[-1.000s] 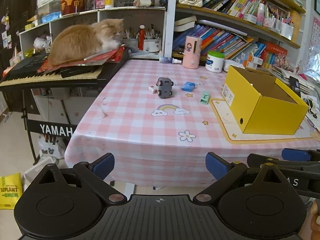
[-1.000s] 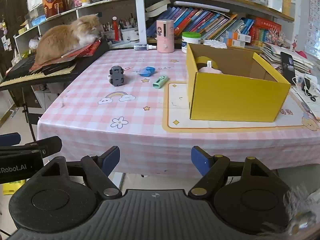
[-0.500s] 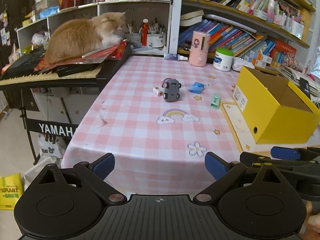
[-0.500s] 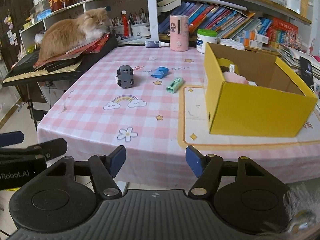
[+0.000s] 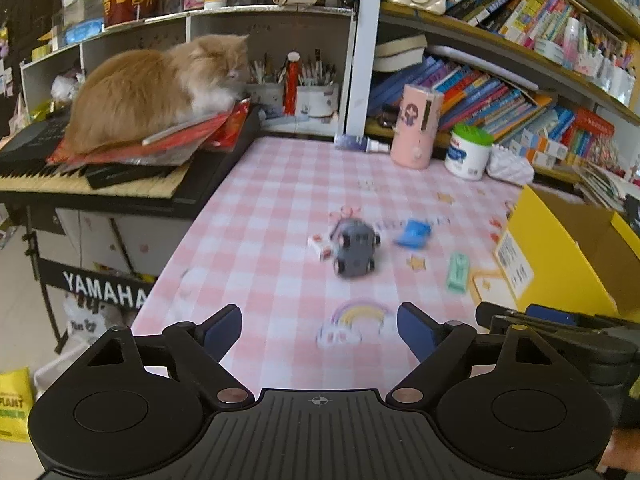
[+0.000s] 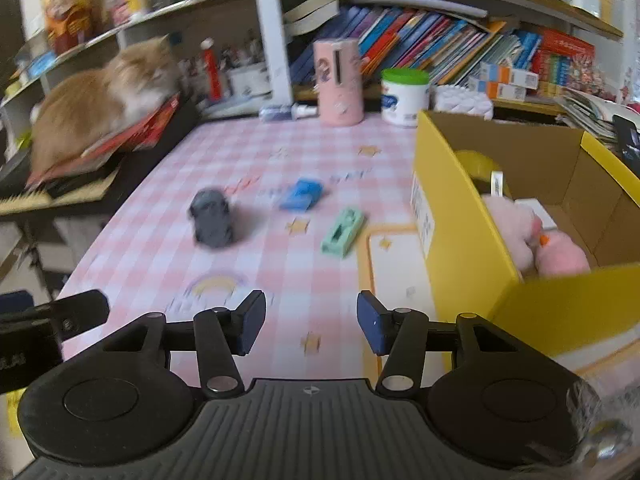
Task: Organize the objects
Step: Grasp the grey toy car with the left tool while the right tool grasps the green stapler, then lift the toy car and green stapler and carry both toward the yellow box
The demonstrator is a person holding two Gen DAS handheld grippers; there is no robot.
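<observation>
A grey toy car (image 5: 354,252) (image 6: 212,218), a small white and red block (image 5: 320,246), a blue piece (image 5: 414,234) (image 6: 302,194) and a mint green piece (image 5: 458,272) (image 6: 344,232) lie on the pink checked tablecloth (image 5: 280,208). A yellow cardboard box (image 6: 472,236) (image 5: 560,252) stands at the right, holding a pink plush (image 6: 532,236) and a yellow tape roll (image 6: 480,168). My left gripper (image 5: 320,332) hovers over the table's near edge, its jaws closing with nothing between them. My right gripper (image 6: 311,322) is beside the box, jaws closing, also empty.
An orange cat (image 5: 156,88) lies on a keyboard (image 5: 92,180) at the left edge of the table. A pink cylinder (image 5: 416,126), a white jar (image 5: 468,152) and shelves of books (image 5: 480,92) stand at the back.
Both grippers have moved forward over the table toward the objects. Both pairs of jaws have narrowed, the right more than the left.
</observation>
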